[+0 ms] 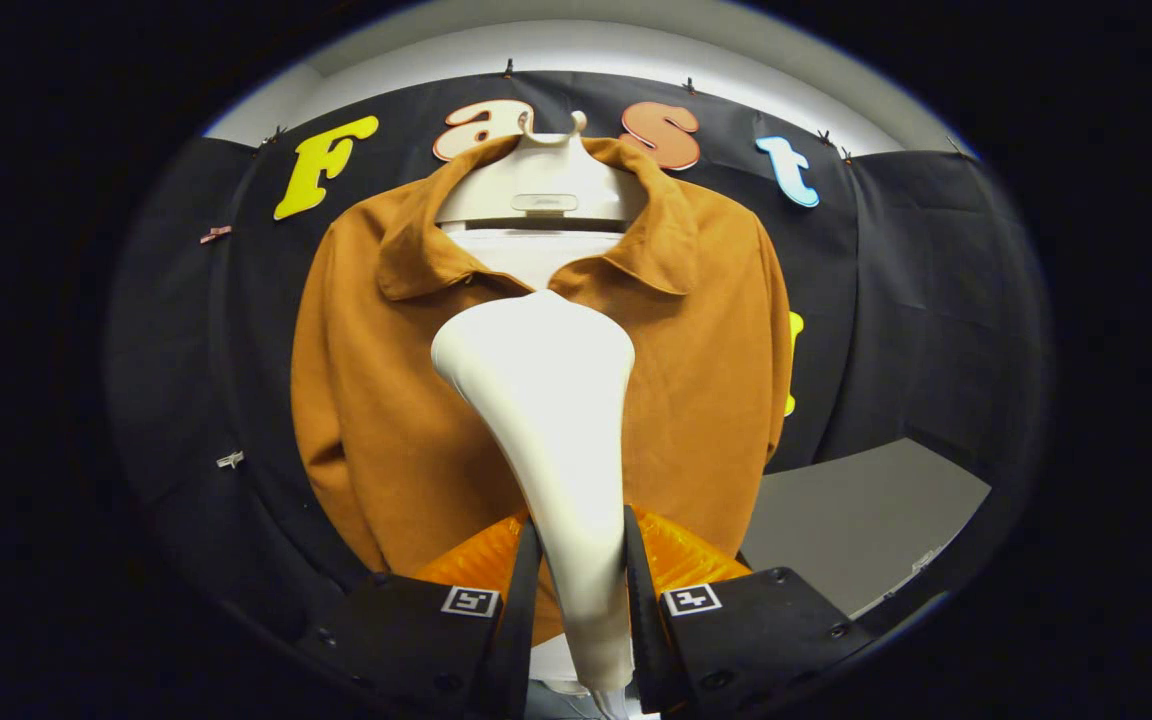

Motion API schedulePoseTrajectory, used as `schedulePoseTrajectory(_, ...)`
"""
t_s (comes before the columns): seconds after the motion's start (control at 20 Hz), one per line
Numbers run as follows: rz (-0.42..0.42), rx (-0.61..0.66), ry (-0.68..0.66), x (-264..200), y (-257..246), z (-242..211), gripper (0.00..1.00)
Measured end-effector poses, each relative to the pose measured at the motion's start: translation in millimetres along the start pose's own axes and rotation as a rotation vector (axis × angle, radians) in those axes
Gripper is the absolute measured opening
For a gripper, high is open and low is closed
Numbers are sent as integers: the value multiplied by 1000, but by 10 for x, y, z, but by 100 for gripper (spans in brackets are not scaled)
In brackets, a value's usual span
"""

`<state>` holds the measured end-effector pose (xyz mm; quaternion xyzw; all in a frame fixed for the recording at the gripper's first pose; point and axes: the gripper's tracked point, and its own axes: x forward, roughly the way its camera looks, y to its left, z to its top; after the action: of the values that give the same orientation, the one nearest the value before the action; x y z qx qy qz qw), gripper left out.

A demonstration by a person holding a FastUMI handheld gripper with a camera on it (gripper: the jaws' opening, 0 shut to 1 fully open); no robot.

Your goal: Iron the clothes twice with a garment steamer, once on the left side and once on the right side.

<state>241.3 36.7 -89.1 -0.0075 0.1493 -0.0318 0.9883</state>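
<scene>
My gripper (581, 600): both fingers clamped on the garment steamer (546, 400) handle; head raised before the hanging brown shirt (376, 400), mid-chest; risk: steamer pivoting in my grip, drifting off-side.

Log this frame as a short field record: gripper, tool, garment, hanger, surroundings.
gripper: gripper shut on the steamer handle, both fingers pressing its sides
tool: white steamer held upright, head beyond the fingers, at the middle of the shirt's chest below the collar
garment: brown collared shirt hanging, front facing the camera
hanger: white hanger in the shirt's neck, hooked at the top
surroundings: grey table beside the shirt
</scene>
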Motion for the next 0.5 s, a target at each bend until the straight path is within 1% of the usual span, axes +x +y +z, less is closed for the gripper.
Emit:
schedulePoseTrajectory(0.25,58,-3,17,79,350,-46,45)
schedulePoseTrajectory(0.5,55,-14,75,241,487,-254,45)
